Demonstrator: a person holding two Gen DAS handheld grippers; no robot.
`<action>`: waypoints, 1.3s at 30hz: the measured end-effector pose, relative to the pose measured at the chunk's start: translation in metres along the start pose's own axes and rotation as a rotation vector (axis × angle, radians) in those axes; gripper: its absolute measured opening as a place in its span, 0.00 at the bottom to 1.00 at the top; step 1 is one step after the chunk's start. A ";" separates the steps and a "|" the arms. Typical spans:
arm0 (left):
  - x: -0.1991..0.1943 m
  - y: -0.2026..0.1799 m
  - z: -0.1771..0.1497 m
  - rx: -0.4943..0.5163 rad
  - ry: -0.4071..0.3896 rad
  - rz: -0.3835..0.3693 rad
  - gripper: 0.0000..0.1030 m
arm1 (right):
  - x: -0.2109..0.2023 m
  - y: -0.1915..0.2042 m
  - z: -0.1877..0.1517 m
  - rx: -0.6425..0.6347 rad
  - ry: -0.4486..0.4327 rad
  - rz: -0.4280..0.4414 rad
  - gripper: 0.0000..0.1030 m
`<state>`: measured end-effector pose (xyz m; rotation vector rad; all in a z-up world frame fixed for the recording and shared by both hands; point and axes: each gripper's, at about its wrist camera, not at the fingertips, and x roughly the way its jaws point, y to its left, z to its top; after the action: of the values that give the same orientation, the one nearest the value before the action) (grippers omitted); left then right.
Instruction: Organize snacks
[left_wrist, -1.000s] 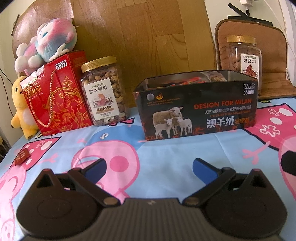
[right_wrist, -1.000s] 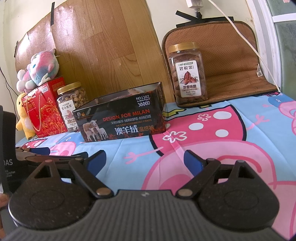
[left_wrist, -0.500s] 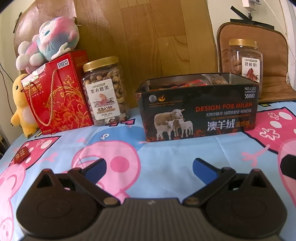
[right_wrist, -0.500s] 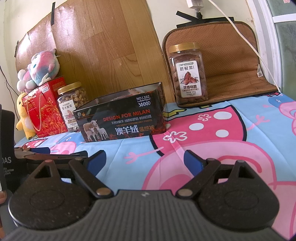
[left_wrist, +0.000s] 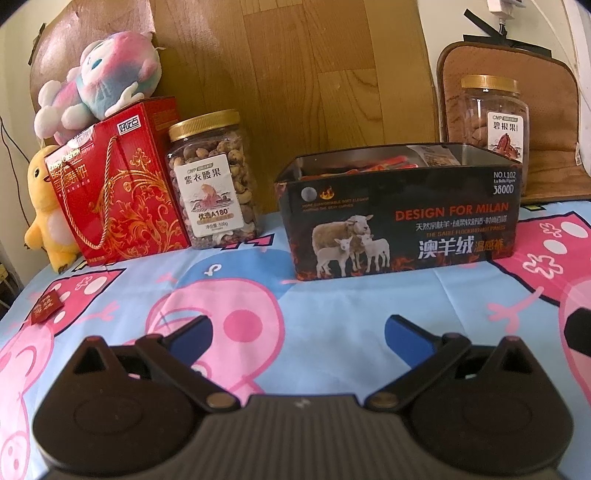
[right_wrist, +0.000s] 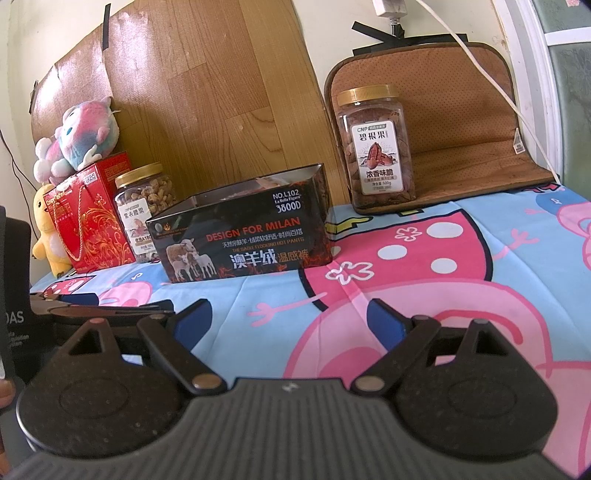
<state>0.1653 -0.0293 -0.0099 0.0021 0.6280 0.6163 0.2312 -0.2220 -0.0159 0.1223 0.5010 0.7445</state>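
Hovering low and level over the bedsheet (left_wrist: 332, 306), left tool (left_wrist: 297, 332) and right tool (right_wrist: 288, 317), both wide open, empty.

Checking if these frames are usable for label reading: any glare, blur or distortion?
Left wrist view: fisheye bends the edges, dark vignette corners; cashew jar label sharp, pecan jar hazy against bright backlight. Right wrist view: pecan jar label crisp, black box text readable, window side washed out.

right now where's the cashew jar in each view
Left wrist: the cashew jar stands left of centre, between the red gift box and the black tin.
Right wrist: the same jar shows far left, small, partly hidden behind the tin.
Shared landmark: the black tin with the sheep picture.
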 end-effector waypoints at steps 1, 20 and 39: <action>0.000 0.000 0.000 0.001 0.000 0.001 1.00 | 0.000 0.000 0.000 0.000 0.000 0.000 0.90; 0.001 -0.001 -0.001 0.010 0.001 0.003 1.00 | 0.000 0.000 0.000 -0.001 0.000 0.000 0.90; 0.002 -0.001 -0.001 0.011 0.008 0.001 1.00 | 0.000 0.001 0.001 -0.008 -0.002 0.003 0.90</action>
<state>0.1668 -0.0290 -0.0118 0.0099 0.6390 0.6142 0.2312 -0.2208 -0.0144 0.1166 0.4958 0.7489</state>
